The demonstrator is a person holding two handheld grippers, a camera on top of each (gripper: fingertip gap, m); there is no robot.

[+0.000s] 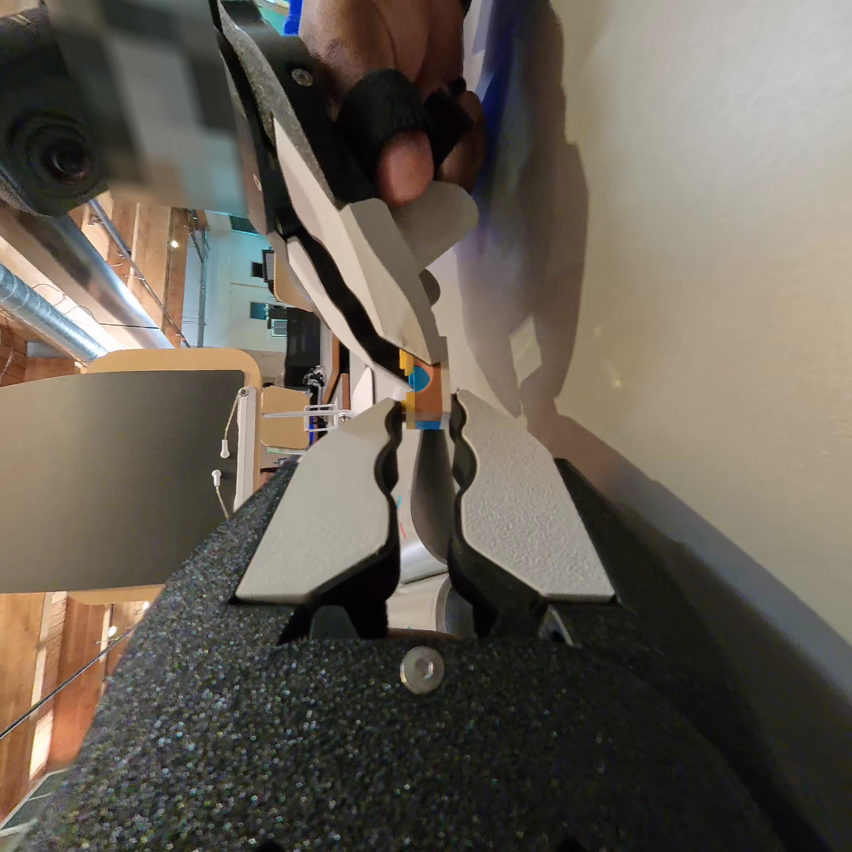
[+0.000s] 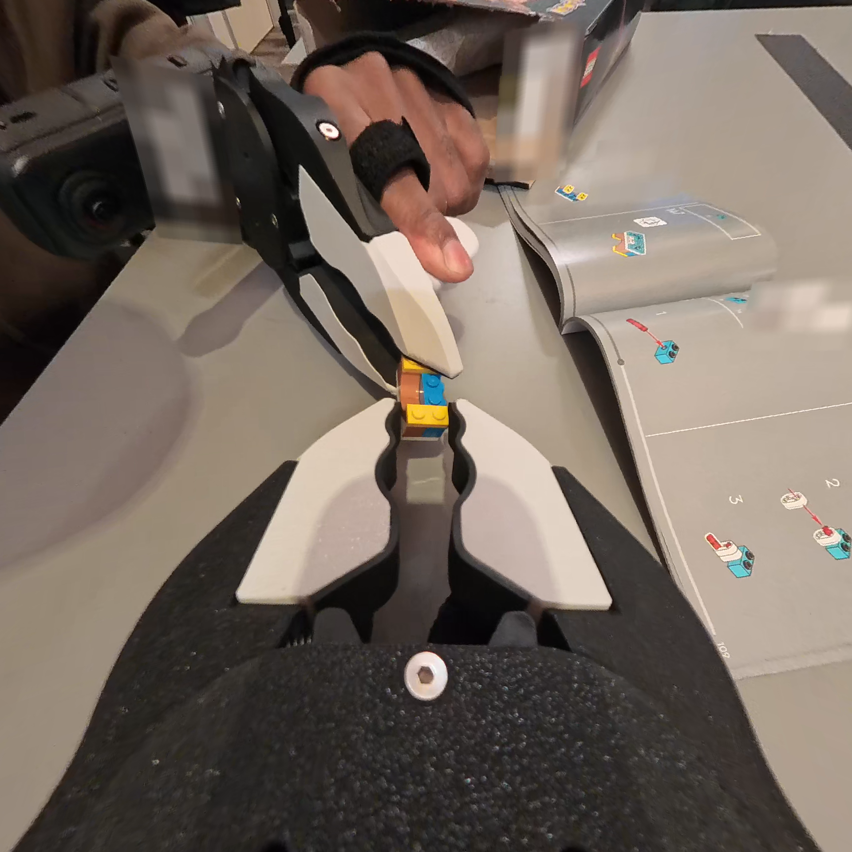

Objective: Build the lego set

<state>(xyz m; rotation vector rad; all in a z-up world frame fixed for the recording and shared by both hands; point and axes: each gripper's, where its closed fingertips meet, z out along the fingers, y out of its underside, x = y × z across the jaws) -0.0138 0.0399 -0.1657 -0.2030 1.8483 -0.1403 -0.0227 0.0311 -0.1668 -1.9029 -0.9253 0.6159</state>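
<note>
One small lego block [image 2: 424,405] of yellow, blue and brown held above grey surface [image 2: 138,415], right tool [image 2: 423,417] clenched on its near end, left tool [image 2: 426,369] clenched on far end, one open booklet [image 2: 691,415] at right, free room at left

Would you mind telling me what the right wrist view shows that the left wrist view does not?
Only the right wrist view shows the open instruction booklet on the grey table and the set's box. Only the left wrist view shows a room with ceiling ducts and a dark panel. Both show the small lego assembly gripped between the left gripper and the right gripper, jaws closed on it from opposite ends.
</note>
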